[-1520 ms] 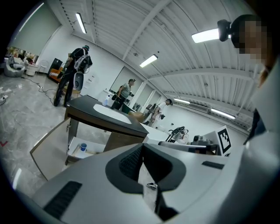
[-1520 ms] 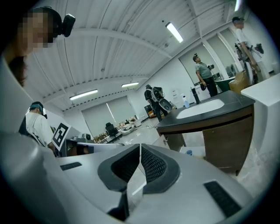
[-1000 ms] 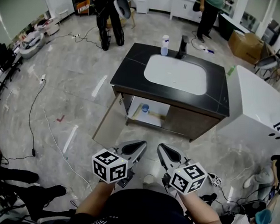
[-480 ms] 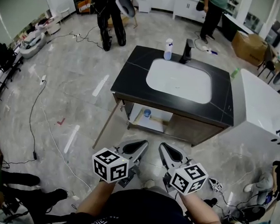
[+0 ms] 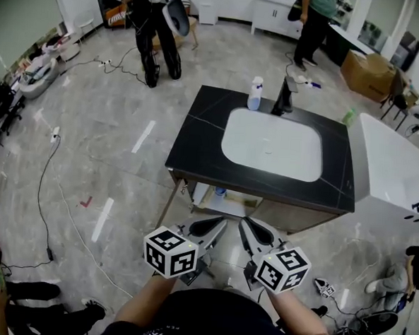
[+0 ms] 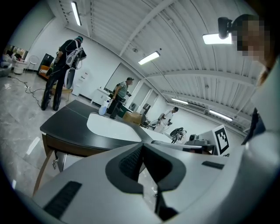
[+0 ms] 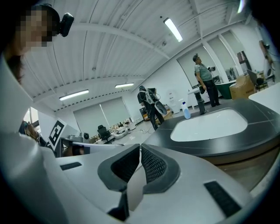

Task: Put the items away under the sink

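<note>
**One item stowed, spray bottle still to fetch**

Both your tools are empty: the left gripper (image 5: 217, 224) and the right gripper (image 5: 248, 228) have their jaws closed together with nothing between them. Just ahead of and below their tips, the wooden cabinet door (image 5: 166, 204) hangs open. A small blue-topped container (image 5: 221, 193) already sits on the shelf inside, so that part looks done. The pale translucent spray bottle (image 5: 255, 94) is still on the black stone countertop (image 5: 197, 138), well beyond both grippers, past the white oval basin (image 5: 271, 144) and beside the black faucet (image 5: 284, 97). It is what's left, I'd judge.
</note>
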{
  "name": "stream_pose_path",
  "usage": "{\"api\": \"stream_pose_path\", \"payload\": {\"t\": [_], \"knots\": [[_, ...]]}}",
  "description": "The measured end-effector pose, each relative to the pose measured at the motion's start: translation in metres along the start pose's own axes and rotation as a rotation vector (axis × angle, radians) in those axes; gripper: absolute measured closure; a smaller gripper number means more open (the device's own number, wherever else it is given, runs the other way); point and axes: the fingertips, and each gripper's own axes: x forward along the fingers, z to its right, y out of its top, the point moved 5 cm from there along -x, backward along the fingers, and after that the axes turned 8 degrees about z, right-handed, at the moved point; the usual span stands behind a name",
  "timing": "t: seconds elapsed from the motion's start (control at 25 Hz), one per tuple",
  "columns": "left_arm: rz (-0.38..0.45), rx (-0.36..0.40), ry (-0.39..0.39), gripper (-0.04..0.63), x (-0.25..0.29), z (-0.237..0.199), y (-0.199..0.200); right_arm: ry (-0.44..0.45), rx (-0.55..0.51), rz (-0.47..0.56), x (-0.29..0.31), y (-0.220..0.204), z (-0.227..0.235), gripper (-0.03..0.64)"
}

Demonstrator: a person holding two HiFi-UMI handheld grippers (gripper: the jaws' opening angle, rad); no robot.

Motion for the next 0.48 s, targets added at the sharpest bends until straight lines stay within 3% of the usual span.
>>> {"api": "stream_pose_path", "payload": {"t": [0.36, 0.48], "knots": [[0.015, -0.035, -0.080, 0.595, 0.021, -0.051, 0.038, -0.044, 0.002, 0.009, 0.060, 0.012, 0.012, 0.578], [0.018, -0.011, -0.076, 0.595, 0.026, -0.068, 0.046, -0.049, 0.011, 0.021, 0.077, 0.012, 0.013, 0.578]]}}
